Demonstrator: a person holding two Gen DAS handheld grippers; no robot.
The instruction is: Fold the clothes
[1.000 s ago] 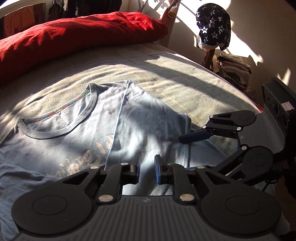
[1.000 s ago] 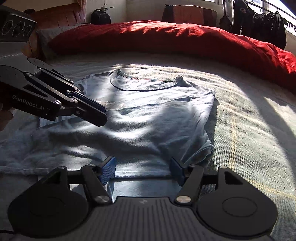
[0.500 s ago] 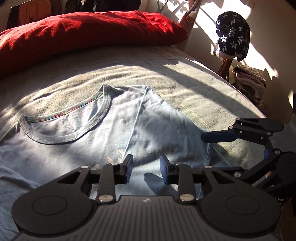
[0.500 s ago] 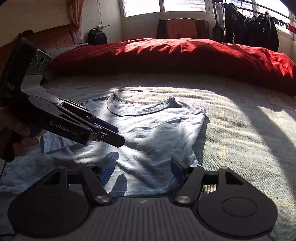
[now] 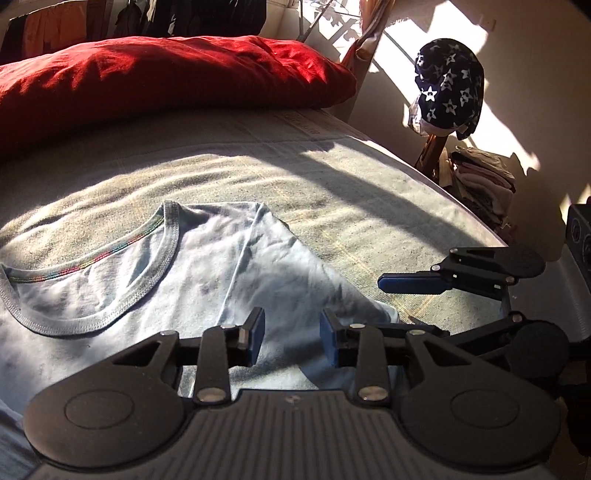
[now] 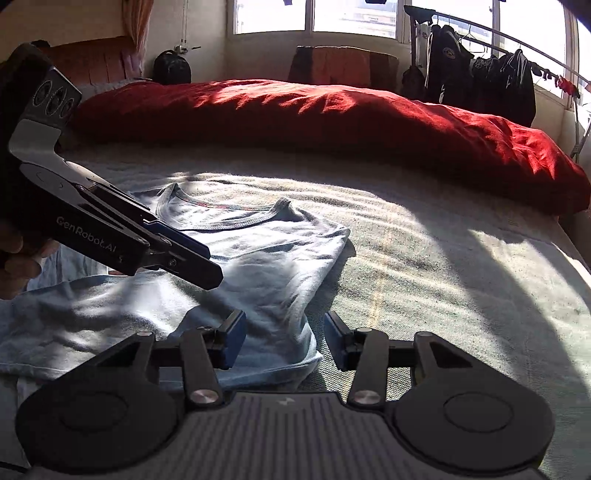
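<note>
A pale blue shirt (image 5: 122, 295) is spread flat on the bed (image 5: 332, 192), collar toward the red duvet (image 5: 166, 70), one side already folded over. It is judged light, limp and easily wrinkled, so a doubled hem or seam edge is best pinched. The left tongs (image 5: 291, 334) are held open above the folded side, empty. The right tongs (image 6: 282, 338) are closing over the shirt's near corner, nothing yet pinched.

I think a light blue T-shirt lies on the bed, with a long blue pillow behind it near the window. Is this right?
Not quite: the long pillow is red, not blue. The right wrist view shows it clearly, stretched across the bed behind the light blue T-shirt, near the window. The rest is right.
</note>
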